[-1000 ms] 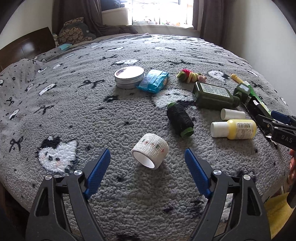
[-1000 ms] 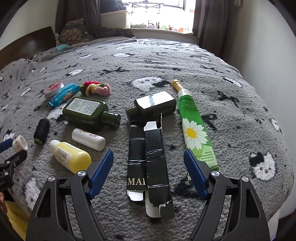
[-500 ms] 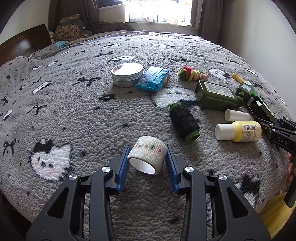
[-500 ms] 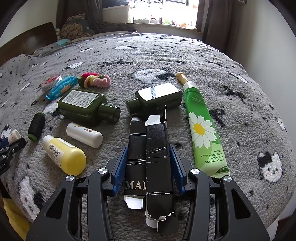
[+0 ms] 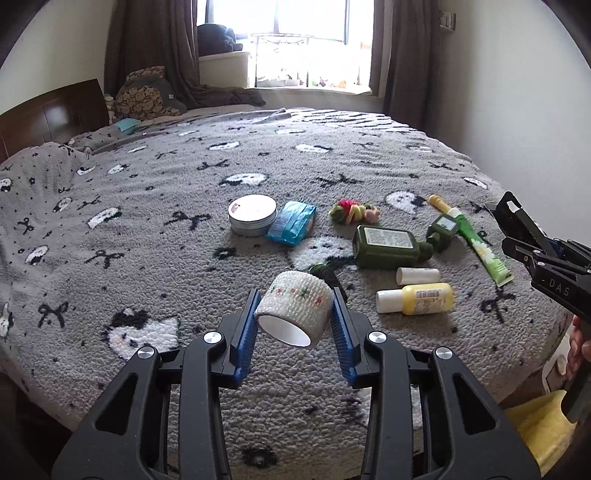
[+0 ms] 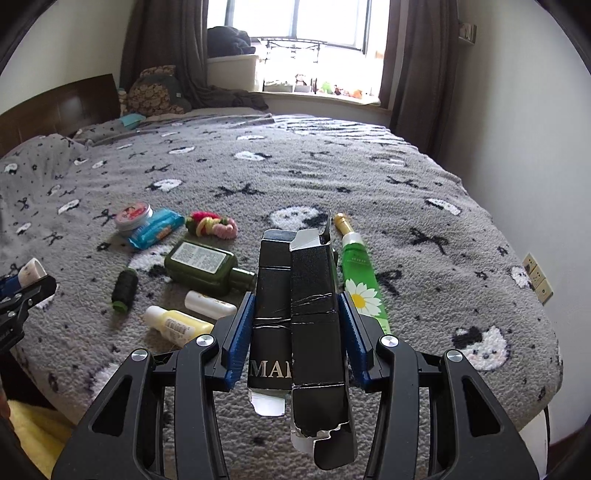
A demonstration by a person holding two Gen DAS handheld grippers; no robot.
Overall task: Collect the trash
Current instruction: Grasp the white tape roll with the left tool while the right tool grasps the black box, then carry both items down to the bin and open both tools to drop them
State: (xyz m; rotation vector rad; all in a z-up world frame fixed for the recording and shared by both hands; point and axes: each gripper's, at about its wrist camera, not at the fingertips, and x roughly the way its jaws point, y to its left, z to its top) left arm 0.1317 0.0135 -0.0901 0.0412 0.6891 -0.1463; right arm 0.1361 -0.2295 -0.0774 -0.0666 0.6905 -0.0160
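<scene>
The left gripper (image 5: 293,321) is clamped on a white bandage roll (image 5: 293,306), its 2 blue pads pressing the roll's curved sides. The roll hangs clear of the grey patterned blanket (image 5: 147,206), its axis running along the fingers, with the open cardboard core facing back toward the camera and tipped slightly down.

The right gripper (image 6: 295,332) is closed, jaws only part-way in, on a torn black carton (image 6: 295,314), flattened and split into 2 strips. Its long axis runs straight along the fingers: the ragged flap end nears the camera, the far end points toward the window (image 6: 314,33). It is lifted off the blanket. Gold letters reading "MA" show on the left strip; the rest is covered by the other strip.

On the blanket lie:
- a round tin (image 5: 253,214) touching a blue wipes packet (image 5: 291,223)
- a cluster of coloured hair ties (image 5: 354,212)
- a dark green flat bottle (image 6: 201,266), neck pointing right
- a smaller dark green bottle (image 5: 443,230), hidden behind the carton in the right view
- a green daisy tube (image 6: 360,280), gold cap toward the window
- a yellow bottle (image 6: 177,323) and a small white tube (image 6: 210,304), side by side
- a black thread spool (image 6: 123,290), mostly hidden behind the roll in the left view

A yellow object, possibly a bag (image 5: 539,424), sits low at the bed's edge.
</scene>
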